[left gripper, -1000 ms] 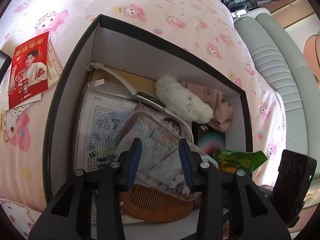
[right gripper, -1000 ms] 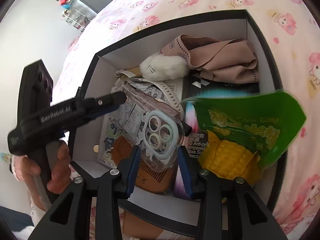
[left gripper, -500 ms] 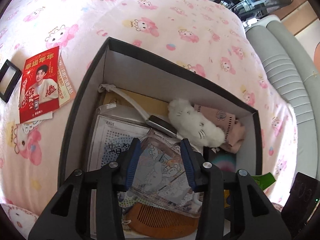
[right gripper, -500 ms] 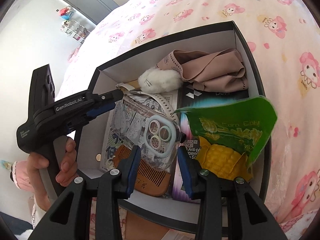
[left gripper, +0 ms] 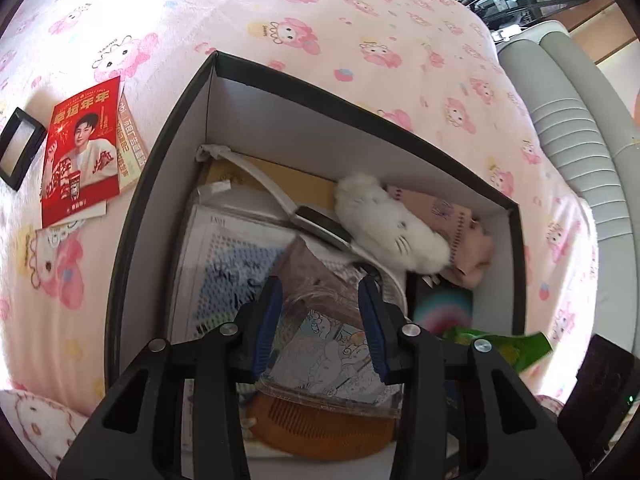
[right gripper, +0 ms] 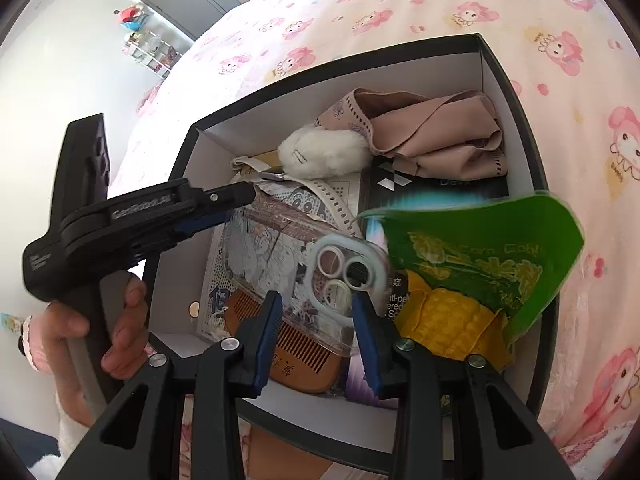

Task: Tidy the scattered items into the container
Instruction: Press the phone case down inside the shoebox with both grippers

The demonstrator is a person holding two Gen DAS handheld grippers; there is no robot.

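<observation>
Both jaws closing, right gripper (right gripper: 318, 332) and left gripper (left gripper: 320, 324) empty over box (left gripper: 168, 128); red leaflet (left gripper: 82, 152) looks thin, floppy, so pinch an edge

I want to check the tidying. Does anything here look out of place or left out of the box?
Yes. A red leaflet and a small black frame lie on the pink bedsheet, outside the black box. A green corn snack bag sticks up above the other contents instead of lying flat.
</observation>
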